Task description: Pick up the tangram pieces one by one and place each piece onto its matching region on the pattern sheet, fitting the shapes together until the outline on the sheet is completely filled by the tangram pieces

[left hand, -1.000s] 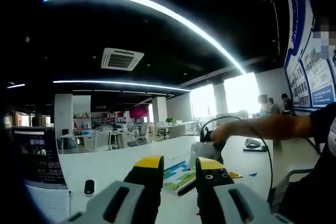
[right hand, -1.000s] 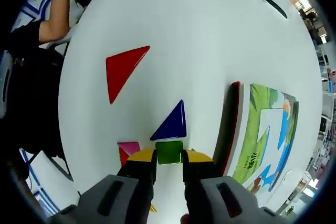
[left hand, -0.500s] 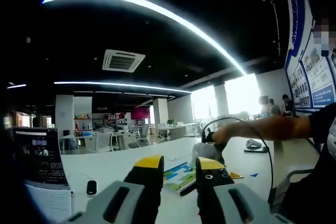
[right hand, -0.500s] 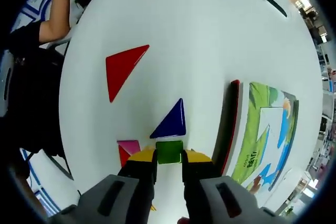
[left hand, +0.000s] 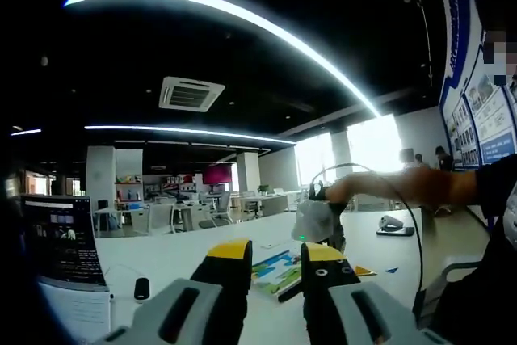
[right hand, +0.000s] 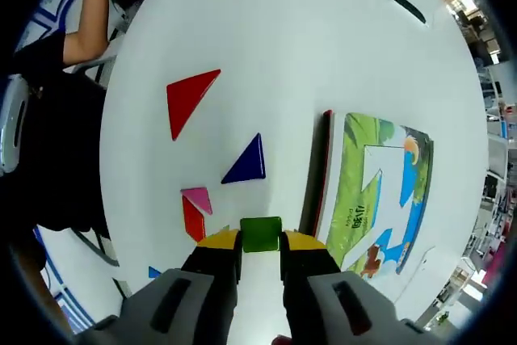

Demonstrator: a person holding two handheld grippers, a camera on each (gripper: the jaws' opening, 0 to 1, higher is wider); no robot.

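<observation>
1. Right gripper [right hand: 260,241] clamped on green square [right hand: 260,233], lifted above white table [right hand: 283,54], left of pattern sheet [right hand: 380,191].
2. Left gripper [left hand: 275,254] idle, jaws narrowly apart, empty.
3. Risk: thin-edge grip slipping; square rotating, missing outline.

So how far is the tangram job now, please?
Nothing looks placed yet: the white outline on the pattern sheet is bare. In hand: the right hand-held gripper is shut on the green square. Left on the table: the large red triangle, blue triangle, pink piece and small red piece. The left hand-held gripper holds nothing.
</observation>
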